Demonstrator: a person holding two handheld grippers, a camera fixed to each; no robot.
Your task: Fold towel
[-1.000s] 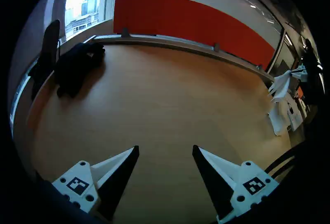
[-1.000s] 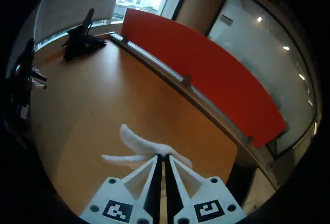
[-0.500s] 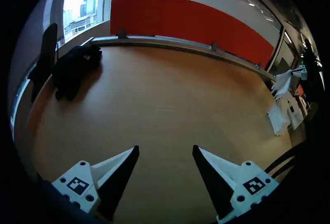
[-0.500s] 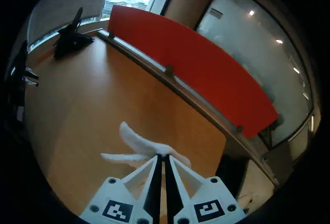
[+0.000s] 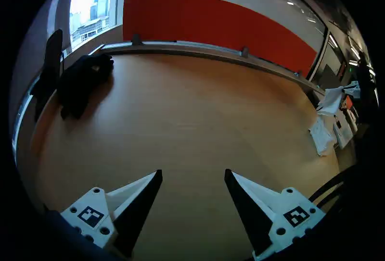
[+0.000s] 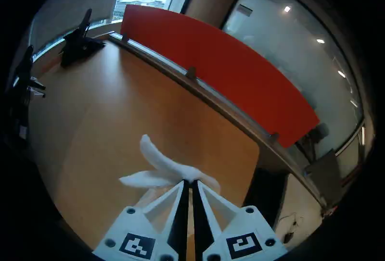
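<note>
White towel (image 6: 161, 166), bunched and crumpled, between clenched right tongs (image 6: 190, 182); left tongs (image 5: 192, 171) agape over wooden table (image 5: 192, 102).

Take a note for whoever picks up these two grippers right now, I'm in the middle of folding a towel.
Left gripper: open, holding nothing, over the light wooden table.
Right gripper: fingers shut on a bunched part of the white cloth towel, held over the table.
Done: towel gripped on one side.
Left: no fold shows yet. Probably lay it flat, take a second corner with the left gripper, then fold.
The black fabric bundle lies at the far end, apart.
</note>
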